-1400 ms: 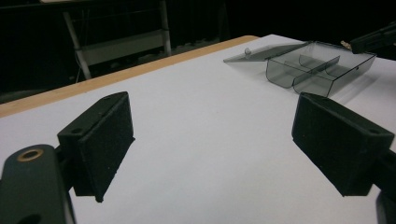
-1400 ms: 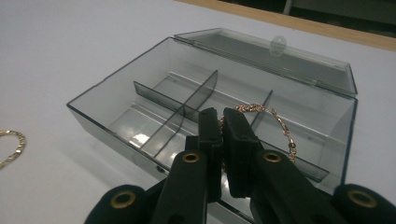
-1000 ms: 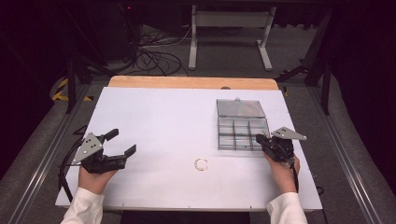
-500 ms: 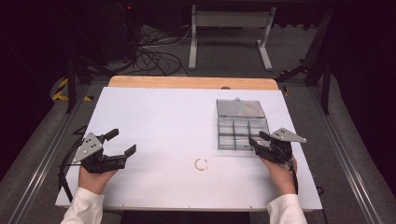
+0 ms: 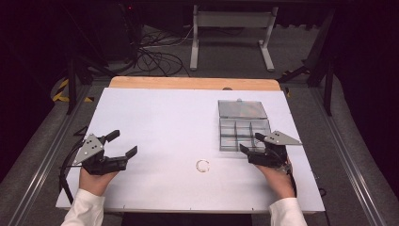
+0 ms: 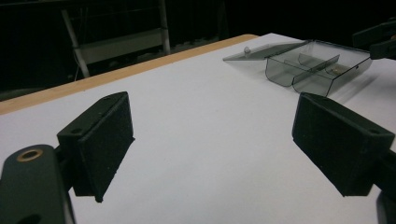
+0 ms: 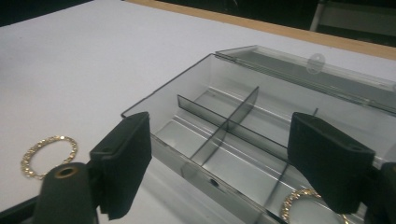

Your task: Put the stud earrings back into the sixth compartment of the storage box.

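A clear plastic compartment box (image 5: pixel 244 134) lies at the right of the white table (image 5: pixel 164 117), its lid (image 5: pixel 241 109) folded open behind it. A glittery gold ring (image 7: pixel 302 201) rests in a near compartment. A second gold ring (image 5: pixel 203 166) (image 7: pixel 48 153) lies on the table left of the box. My right gripper (image 5: pixel 250 142) (image 7: pixel 224 158) hovers at the box's near edge; its jaws have just been opening and hold nothing. My left gripper (image 5: pixel 124 142) (image 6: pixel 210 154) rests wide open at the left, nothing between its pads. The left gripper view shows the box (image 6: pixel 317 65) far off.
The table's wooden far edge (image 5: pixel 195 83) borders a dark floor with cables (image 5: pixel 150 59) and a metal stand (image 5: pixel 230 28). Rails run along both sides of the table. White sleeves come in at the bottom.
The right gripper's jaws went from shut to open, and it shifted slightly left along the box's near edge. The left gripper stayed put.
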Motion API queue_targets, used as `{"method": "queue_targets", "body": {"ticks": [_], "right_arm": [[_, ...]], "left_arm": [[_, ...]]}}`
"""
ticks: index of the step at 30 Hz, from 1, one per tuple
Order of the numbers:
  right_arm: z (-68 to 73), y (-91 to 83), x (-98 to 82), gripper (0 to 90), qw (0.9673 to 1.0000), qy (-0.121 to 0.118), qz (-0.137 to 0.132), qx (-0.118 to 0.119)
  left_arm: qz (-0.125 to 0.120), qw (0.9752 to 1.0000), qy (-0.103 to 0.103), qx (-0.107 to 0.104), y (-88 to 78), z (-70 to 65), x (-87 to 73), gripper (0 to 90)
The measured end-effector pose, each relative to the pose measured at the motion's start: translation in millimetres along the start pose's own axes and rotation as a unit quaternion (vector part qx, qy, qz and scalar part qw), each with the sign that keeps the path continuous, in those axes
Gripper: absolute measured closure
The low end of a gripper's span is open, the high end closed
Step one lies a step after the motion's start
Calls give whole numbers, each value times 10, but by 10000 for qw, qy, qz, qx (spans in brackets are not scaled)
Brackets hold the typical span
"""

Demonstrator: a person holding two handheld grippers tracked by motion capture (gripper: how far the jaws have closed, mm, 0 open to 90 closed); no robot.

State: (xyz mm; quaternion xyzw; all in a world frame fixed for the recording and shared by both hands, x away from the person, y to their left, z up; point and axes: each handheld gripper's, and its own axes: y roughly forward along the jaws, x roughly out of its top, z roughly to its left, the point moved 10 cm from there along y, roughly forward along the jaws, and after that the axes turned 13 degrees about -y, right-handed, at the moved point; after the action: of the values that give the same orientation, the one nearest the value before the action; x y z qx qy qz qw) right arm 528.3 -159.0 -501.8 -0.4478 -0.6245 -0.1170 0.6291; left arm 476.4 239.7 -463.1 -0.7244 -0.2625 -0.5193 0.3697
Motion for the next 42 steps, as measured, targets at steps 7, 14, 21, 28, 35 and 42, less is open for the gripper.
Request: {"method": "queue_targets", "body": {"ticks": [7,14,21,28,35,42], "right_arm": [[157,64,64,97,9997,-142,33,196],[329,135,118,73,9989,-233,6,397],[529,217,174,113,9976,-329,0,612],[701,298,208,152,9959,-433,25,788],[867,386,222,205,9939,-543,105,950],[1006,473,209,273,9916,-627,230,1108]], "left_arm": [[2,10000,5,6,-4,2,1,133],[-3,10000,-6,9,-10,3,4,133],[2,10000,35,15,-17,12,8,133],[5,10000,35,13,-18,12,7,133],[11,10000,3,5,-15,5,2,133],[12,10000,36,8,-18,12,5,133]]}}
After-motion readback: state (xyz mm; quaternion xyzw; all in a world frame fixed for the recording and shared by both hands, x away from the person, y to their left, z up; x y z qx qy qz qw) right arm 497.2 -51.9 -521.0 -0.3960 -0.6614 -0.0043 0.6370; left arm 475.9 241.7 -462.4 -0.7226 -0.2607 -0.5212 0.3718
